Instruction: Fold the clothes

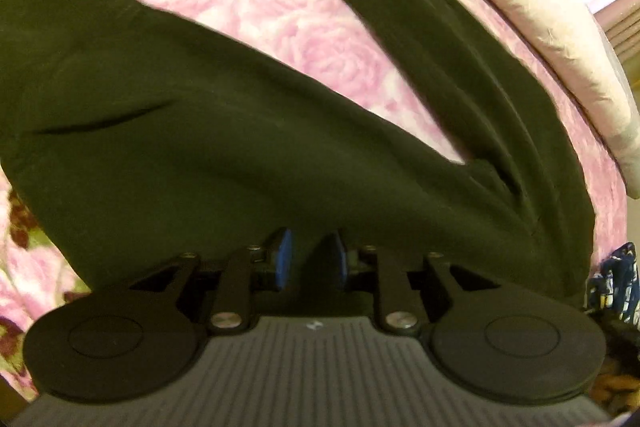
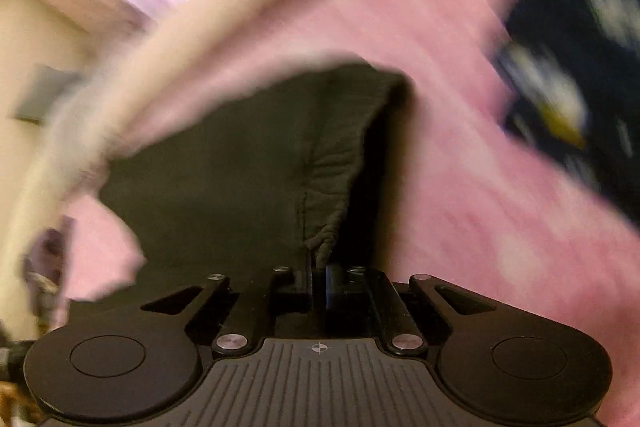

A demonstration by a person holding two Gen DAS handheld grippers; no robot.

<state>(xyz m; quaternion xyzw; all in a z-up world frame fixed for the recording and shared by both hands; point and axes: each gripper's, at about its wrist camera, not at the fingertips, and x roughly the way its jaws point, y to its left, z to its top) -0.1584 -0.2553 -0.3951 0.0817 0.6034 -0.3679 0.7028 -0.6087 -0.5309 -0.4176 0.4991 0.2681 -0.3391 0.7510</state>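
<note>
A pair of dark green trousers (image 1: 208,131) lies over a pink rose-patterned bed cover (image 1: 248,7), its two legs spreading away from me. My left gripper (image 1: 311,251) has its blue pads a little apart with the trousers' edge lying between and over them. In the right wrist view my right gripper (image 2: 320,267) is shut on a gathered edge of the same dark green trousers (image 2: 248,167), which hang forward from the jaws. That view is blurred by motion.
A cream quilted edge (image 1: 540,11) borders the bed at the right. A dark blue patterned cloth (image 2: 572,67) lies on the pink cover to the right; it also shows in the left wrist view (image 1: 616,283). A cream wall (image 2: 44,39) stands at the left.
</note>
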